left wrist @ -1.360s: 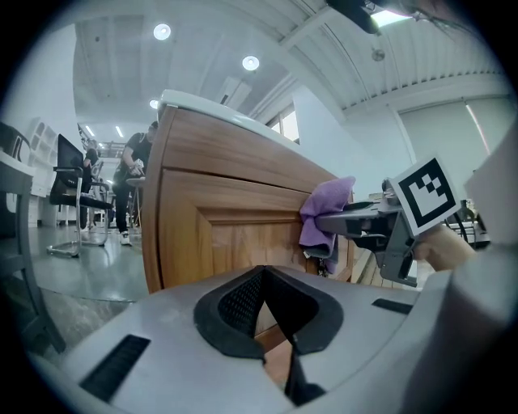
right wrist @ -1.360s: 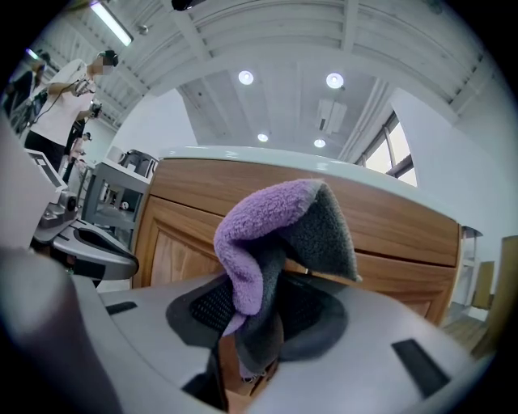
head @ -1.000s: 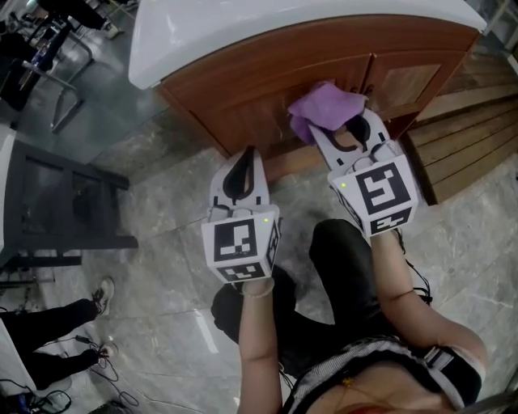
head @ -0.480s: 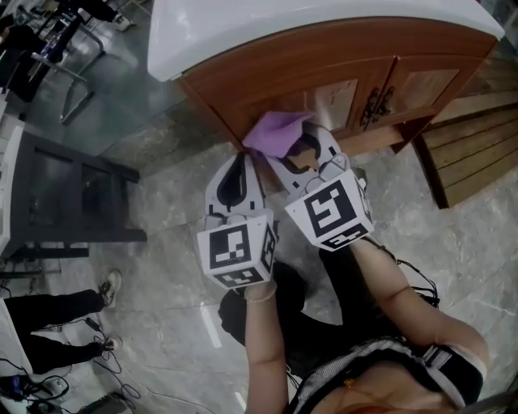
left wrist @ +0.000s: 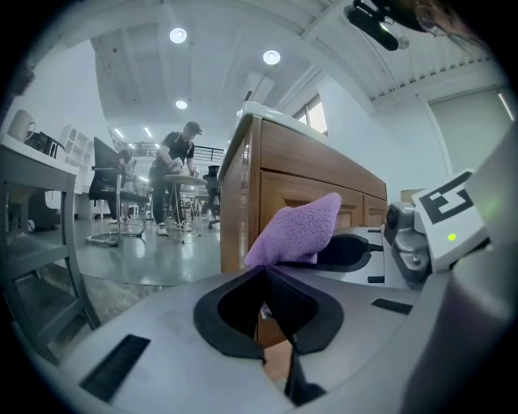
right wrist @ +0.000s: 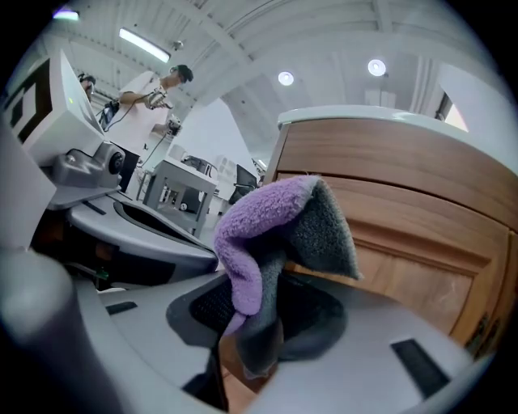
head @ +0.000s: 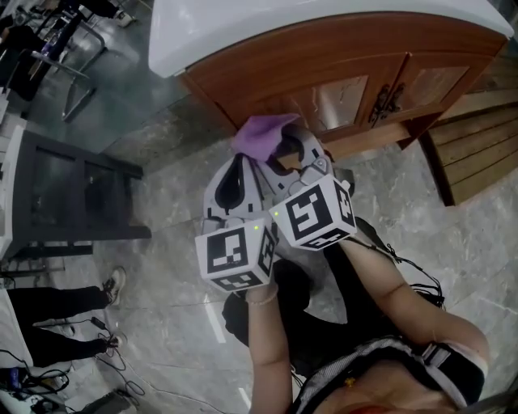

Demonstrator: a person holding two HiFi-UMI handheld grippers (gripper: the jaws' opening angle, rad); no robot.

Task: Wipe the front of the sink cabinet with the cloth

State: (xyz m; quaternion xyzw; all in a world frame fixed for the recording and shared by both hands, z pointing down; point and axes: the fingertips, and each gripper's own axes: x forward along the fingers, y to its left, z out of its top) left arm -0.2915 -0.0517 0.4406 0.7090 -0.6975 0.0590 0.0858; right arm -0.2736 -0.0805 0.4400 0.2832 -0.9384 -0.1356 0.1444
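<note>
Right hand-held gripper (right wrist: 257,327): clamped shut on a lower fold of the cloth, with no gap showing at the tips.
Left hand-held gripper (left wrist: 265,279): closed on nothing; lay just beside the right one, on its left at the centre of the head view, and pointed at the same corner.
Cloth (head: 261,133): purple on one face, grey on the other; stood bunched above the pinch at upper centre of the head view, low at the left end of the cabinet front. Contact with the wood could not be judged.
Sink cabinet (head: 267,69): brown wood front across the top of the head view, under a white worktop (head: 243,24); its doors (head: 336,101) and metal handles (head: 388,101) lay to the upper right, well apart from the cloth.
Risk, slip: held by one fold only, so could have dragged free under hard pressure along the wood and dropped to the floor (head: 162,162).
Risk, scrape: bunched rather than spread, so could have let hard jaw tips reach the wood in place of fabric.
Risk, overrun: sat at the very corner, so could have run off the left edge and wiped air.
Risk, snag: could have caught on the handles or the panel mouldings on a sweep toward the right.
Risk, collision: crowded by the idle left hand-held gripper, so could have knocked it on a stroke back.
</note>
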